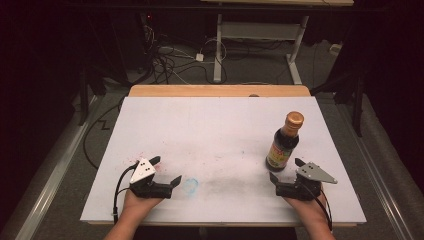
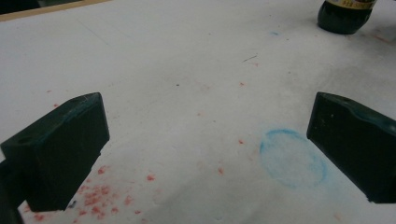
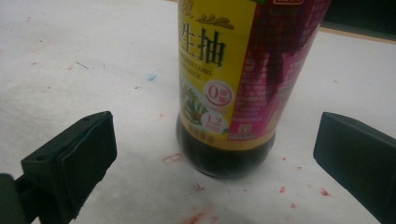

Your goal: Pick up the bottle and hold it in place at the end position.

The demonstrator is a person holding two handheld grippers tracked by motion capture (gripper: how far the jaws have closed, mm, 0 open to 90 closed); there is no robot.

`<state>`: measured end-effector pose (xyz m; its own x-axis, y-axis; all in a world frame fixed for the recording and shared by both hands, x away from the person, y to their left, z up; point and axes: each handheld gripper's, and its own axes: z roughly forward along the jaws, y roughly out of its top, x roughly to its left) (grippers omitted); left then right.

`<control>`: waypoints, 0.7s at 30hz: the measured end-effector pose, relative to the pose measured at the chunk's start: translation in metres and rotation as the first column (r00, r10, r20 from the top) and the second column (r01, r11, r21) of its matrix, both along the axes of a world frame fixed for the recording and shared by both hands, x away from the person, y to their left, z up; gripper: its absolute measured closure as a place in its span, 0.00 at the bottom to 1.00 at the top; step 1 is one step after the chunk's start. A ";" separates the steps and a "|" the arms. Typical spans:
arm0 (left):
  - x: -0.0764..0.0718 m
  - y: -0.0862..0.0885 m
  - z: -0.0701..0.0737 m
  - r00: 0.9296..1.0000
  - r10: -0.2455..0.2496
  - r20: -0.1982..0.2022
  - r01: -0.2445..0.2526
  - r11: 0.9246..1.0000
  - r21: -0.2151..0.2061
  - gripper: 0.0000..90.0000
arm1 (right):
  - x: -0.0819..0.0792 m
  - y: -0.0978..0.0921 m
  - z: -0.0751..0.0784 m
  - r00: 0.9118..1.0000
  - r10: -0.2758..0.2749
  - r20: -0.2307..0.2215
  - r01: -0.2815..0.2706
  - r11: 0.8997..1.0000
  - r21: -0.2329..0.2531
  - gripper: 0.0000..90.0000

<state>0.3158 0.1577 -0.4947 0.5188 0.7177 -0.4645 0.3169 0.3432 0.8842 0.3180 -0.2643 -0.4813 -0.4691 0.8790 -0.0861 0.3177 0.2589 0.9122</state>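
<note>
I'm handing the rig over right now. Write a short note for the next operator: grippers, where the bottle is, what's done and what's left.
Left gripper: open, holding nothing, low over the white board near its front left, beside a faint blue ring mark.
Right gripper: open, just in front of the sauce bottle, jaws spread to either side of its base but not touching it.
Bottle: upright near the board's right side, gold cap on, dark liquid, yellow and pink label.
Done: the right gripper is lined up on the bottle.
Left: probably move in, close on the bottle's lower body, then lift.
</note>
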 end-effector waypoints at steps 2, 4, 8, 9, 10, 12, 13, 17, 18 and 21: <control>0.001 0.000 0.000 1.000 -0.004 -0.007 0.004 1.000 0.005 0.00 | 0.000 0.000 0.000 1.000 0.001 0.003 -0.001 1.000 0.001 0.00; 0.001 0.000 0.000 1.000 -0.003 -0.010 0.003 1.000 0.001 0.00 | 0.000 0.000 0.000 1.000 -0.001 0.005 0.001 1.000 0.006 0.00; 0.000 0.001 0.000 1.000 -0.002 0.004 0.002 1.000 -0.005 0.00 | 0.000 -0.001 0.000 1.000 0.001 0.007 -0.001 1.000 0.010 0.00; 0.000 0.001 0.000 1.000 -0.002 0.004 0.002 1.000 -0.005 0.00 | 0.000 -0.001 0.000 1.000 0.001 0.007 -0.001 1.000 0.010 0.00; -0.001 0.001 0.000 1.000 -0.003 0.004 0.003 1.000 -0.004 0.00 | 0.000 -0.001 0.000 1.000 0.002 0.007 -0.002 1.000 0.010 0.00; 0.000 0.001 0.000 1.000 -0.004 0.002 0.004 1.000 -0.010 0.00 | 0.000 -0.002 0.000 1.000 0.001 0.004 -0.002 1.000 0.013 0.00; 0.000 0.002 0.000 1.000 -0.006 -0.001 0.006 1.000 -0.016 0.00 | 0.001 -0.002 0.000 1.000 0.001 0.003 -0.001 1.000 0.015 0.00; 0.000 0.003 0.001 1.000 -0.007 0.004 0.007 1.000 -0.019 0.00 | 0.000 -0.003 0.001 1.000 -0.001 0.001 0.001 1.000 0.026 0.00; 0.000 0.002 0.001 1.000 -0.008 0.004 0.008 1.000 -0.017 0.00 | 0.000 -0.003 0.001 1.000 -0.001 0.001 0.001 1.000 0.026 0.00; 0.000 0.002 0.000 1.000 -0.008 -0.003 0.008 1.000 -0.015 0.00 | -0.001 -0.001 0.012 1.000 0.004 0.021 -0.005 0.999 0.051 0.00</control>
<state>0.3159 0.1594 -0.4942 0.5232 0.7063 -0.4768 0.3220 0.3542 0.8780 0.3167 -0.2657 -0.4692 -0.4718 0.8803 -0.0507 0.2972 0.2129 0.9308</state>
